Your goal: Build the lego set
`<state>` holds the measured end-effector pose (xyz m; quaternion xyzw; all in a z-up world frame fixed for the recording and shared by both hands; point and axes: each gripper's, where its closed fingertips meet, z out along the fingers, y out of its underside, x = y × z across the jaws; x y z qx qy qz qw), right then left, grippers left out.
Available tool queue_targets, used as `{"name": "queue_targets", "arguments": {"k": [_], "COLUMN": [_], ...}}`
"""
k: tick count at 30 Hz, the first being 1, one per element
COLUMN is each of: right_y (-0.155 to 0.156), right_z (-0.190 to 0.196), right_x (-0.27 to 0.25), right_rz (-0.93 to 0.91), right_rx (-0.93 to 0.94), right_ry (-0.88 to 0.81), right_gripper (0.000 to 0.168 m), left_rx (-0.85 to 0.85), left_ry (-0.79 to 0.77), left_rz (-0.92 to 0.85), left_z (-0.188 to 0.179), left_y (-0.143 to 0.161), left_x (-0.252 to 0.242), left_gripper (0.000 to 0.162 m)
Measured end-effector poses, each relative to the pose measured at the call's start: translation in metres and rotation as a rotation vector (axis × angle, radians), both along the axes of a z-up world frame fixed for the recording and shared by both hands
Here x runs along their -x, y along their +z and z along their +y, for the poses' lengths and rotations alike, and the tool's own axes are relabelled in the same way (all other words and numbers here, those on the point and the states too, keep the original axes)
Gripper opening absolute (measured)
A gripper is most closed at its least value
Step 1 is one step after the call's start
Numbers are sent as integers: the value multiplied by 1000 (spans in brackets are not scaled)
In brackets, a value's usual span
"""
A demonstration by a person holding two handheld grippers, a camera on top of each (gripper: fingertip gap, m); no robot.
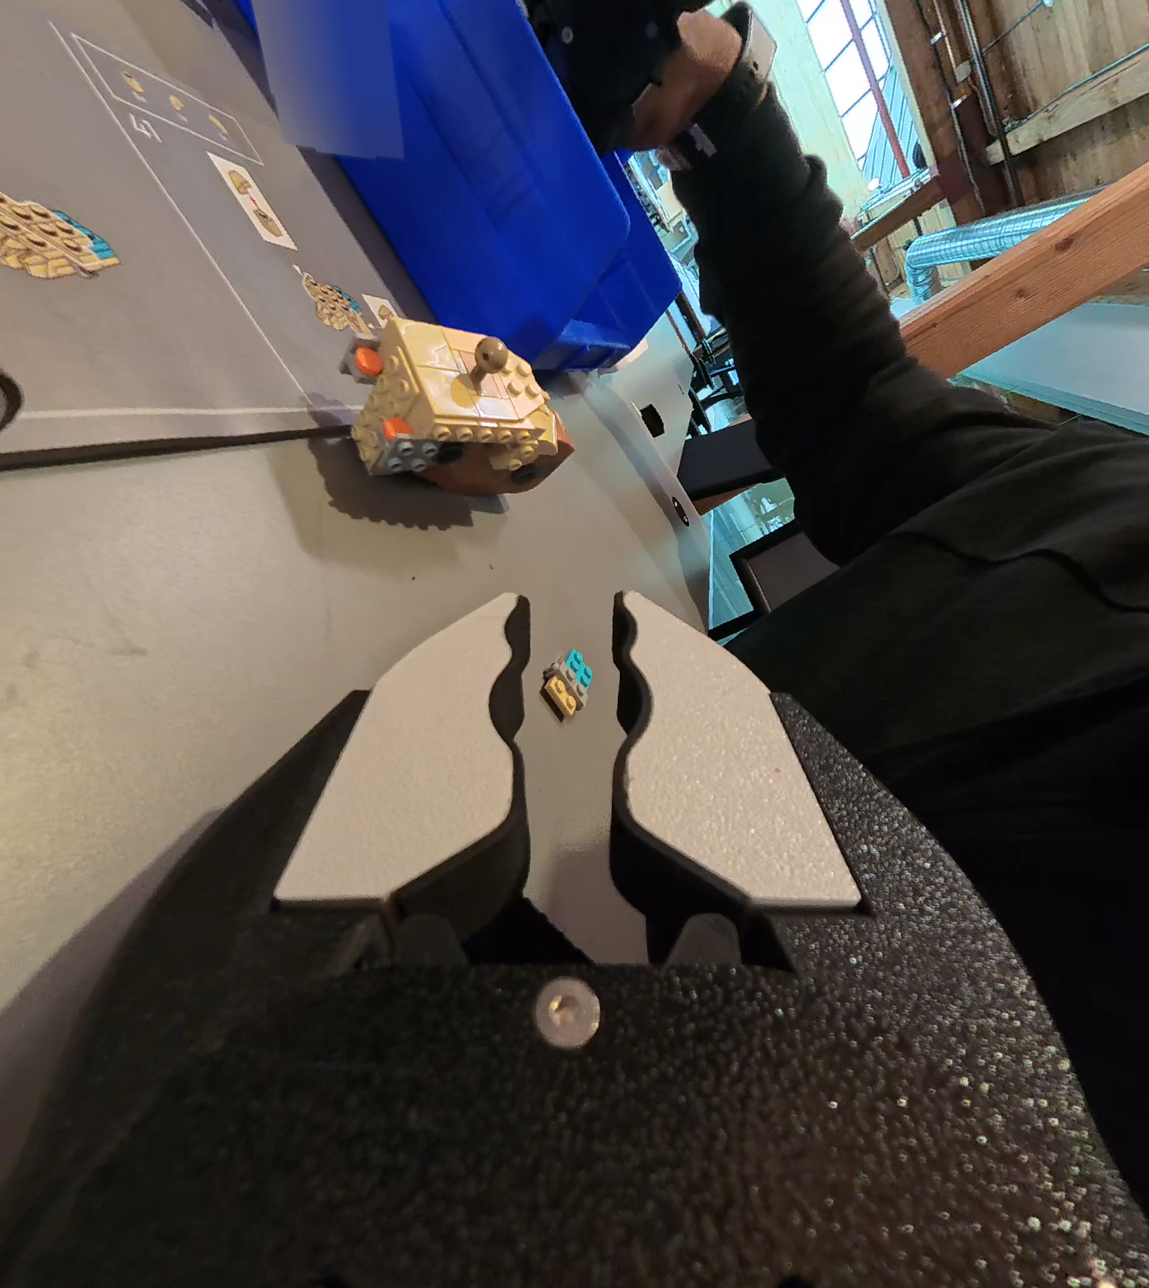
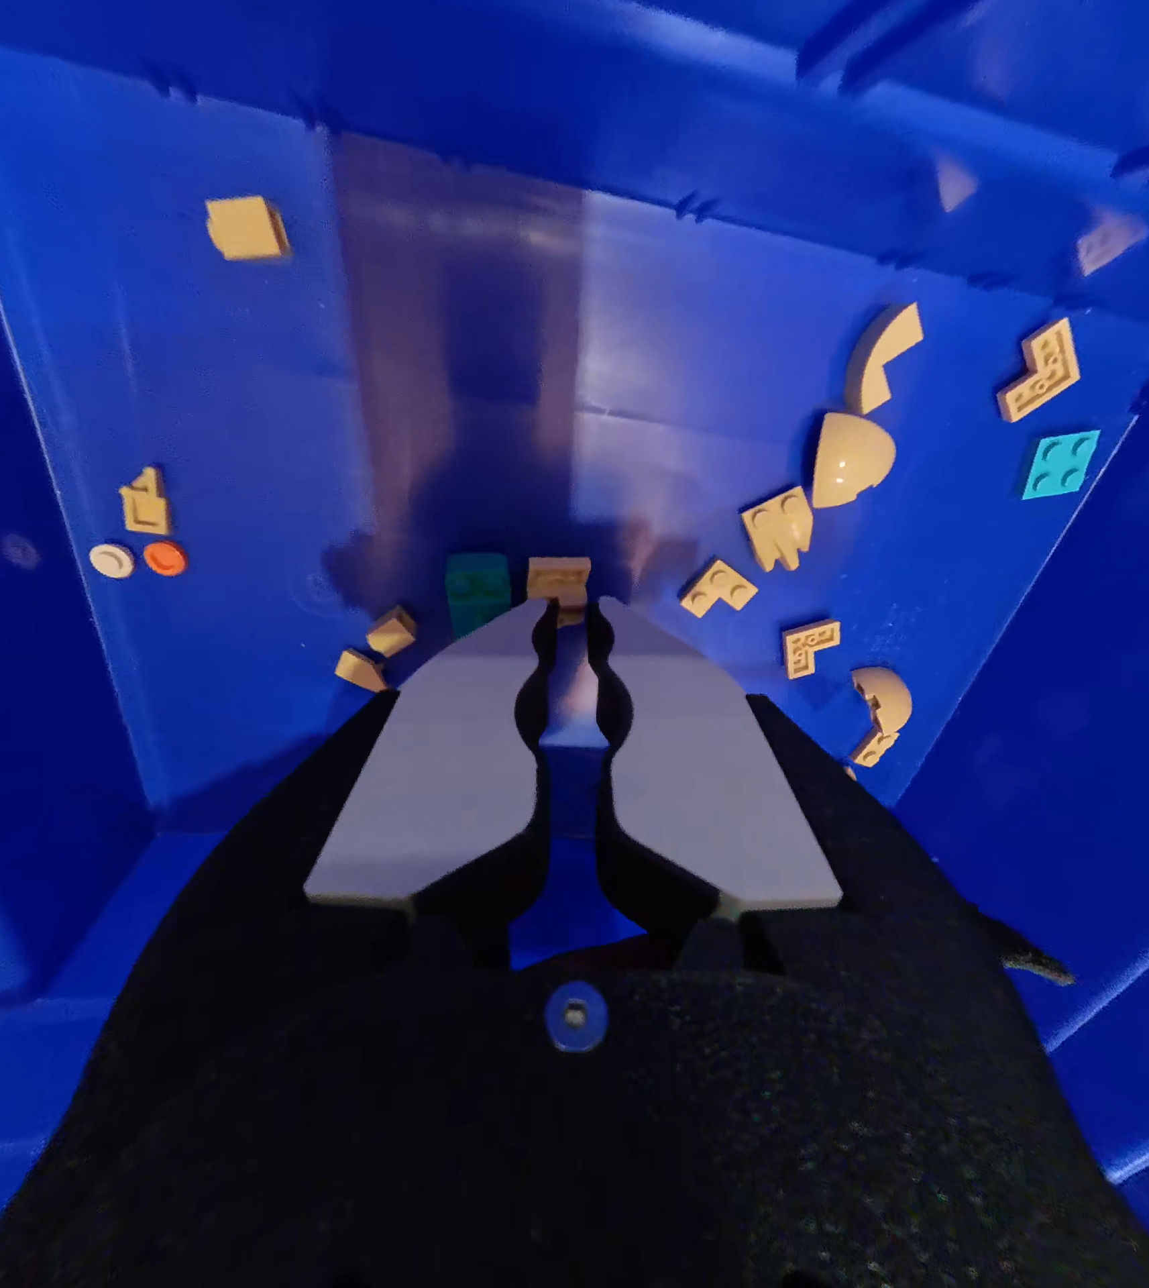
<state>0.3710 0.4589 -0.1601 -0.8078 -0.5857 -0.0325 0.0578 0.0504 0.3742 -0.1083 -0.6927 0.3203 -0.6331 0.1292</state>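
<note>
In the left wrist view my left gripper point(image 1: 568, 605) is open, low over the grey table. A small grey, teal and yellow lego piece point(image 1: 568, 683) lies on the table between its fingers and touches neither. The tan lego model point(image 1: 453, 404) with orange studs stands farther ahead. In the right wrist view my right gripper point(image 2: 569, 608) is inside the blue bin point(image 2: 697, 313). Its jaws are nearly closed, with a small tan brick point(image 2: 557, 580) pinched at the fingertips. A dark teal brick point(image 2: 477, 589) lies just left of it.
Several loose tan pieces point(image 2: 850, 460), a teal plate point(image 2: 1059, 463) and an orange stud point(image 2: 165, 557) lie on the bin floor. In the left view the instruction sheet point(image 1: 104, 209) lies at the left, the blue bin point(image 1: 509, 188) stands behind the model, and a black-sleeved arm point(image 1: 906, 453) reaches into it. One gripper's finger ends stand about 35 cm off the other's. From my right tips it is roughly 9 cm to the orange stud point(image 2: 165, 557); from my left, 30 cm.
</note>
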Motion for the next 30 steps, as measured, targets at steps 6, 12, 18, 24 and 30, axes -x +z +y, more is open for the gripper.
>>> {"name": "queue_targets", "arguments": {"k": [6, 12, 18, 24, 30], "right_y": [35, 98, 146, 140, 129], "right_z": [-2, -27, -83, -117, -128], "right_x": [42, 121, 194, 262, 307], "right_rz": [207, 525, 883, 1185, 1542], "right_rx": [-77, -200, -337, -412, -327], "right_ry": [-84, -129, -157, -219, -300], "right_gripper": [8, 8, 8, 8, 8], "left_rx": [-16, -49, -114, -160, -238], "left_ry": [19, 21, 47, -6, -48], "left_rz": [-26, -50, -87, -186, -440], "left_z": [2, 0, 1, -20, -51], "left_y": [4, 9, 17, 32, 67], "left_x": [2, 3, 5, -7, -11], "left_gripper": [21, 21, 21, 21, 24]}}
